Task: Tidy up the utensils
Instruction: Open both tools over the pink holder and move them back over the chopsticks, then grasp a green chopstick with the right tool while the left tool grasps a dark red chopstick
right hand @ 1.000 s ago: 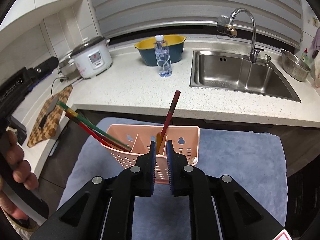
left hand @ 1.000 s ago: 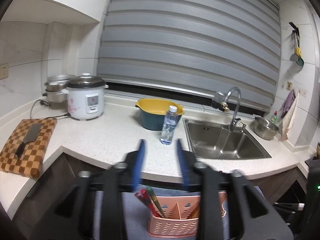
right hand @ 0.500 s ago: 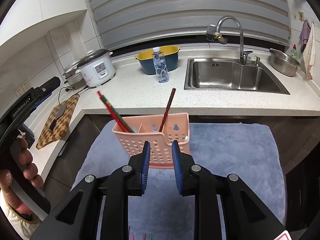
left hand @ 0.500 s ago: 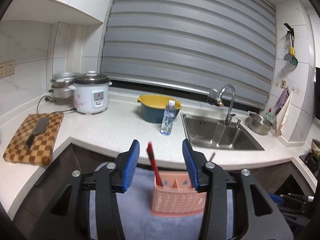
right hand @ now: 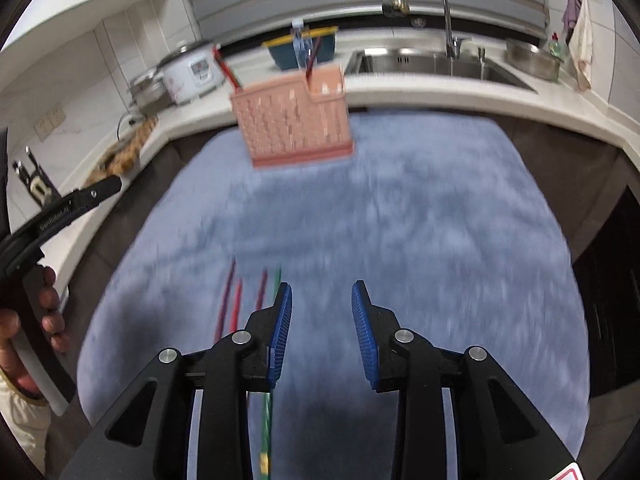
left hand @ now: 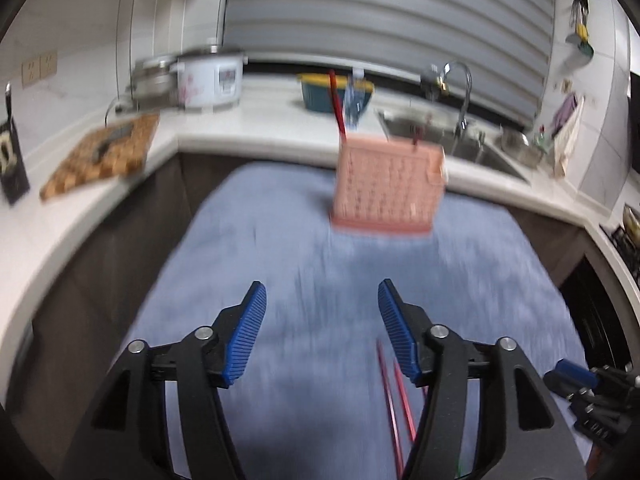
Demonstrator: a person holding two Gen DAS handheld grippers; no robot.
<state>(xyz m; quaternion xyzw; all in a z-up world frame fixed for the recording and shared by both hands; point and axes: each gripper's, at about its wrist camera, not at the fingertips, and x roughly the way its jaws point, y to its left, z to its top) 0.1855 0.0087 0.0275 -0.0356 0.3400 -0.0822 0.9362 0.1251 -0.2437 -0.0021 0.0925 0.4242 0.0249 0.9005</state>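
Loose chopsticks (right hand: 236, 304) lie lengthwise on the blue mat (right hand: 400, 220), just left of the right gripper (right hand: 322, 304), nearer it than the left gripper (left hand: 322, 308); both jaws, just opening, hold nothing.

— What sort of place was it?
— A home kitchen. A white counter (left hand: 280, 136) ran round the corner, with a steel sink (right hand: 436, 62) and tap (right hand: 430, 8) under a blind (left hand: 384, 12).
— Anything else?
— A rice cooker (left hand: 210, 78), a chopping board (left hand: 100, 156), and tiled walls with utensils (left hand: 580, 28) hung on hooks.
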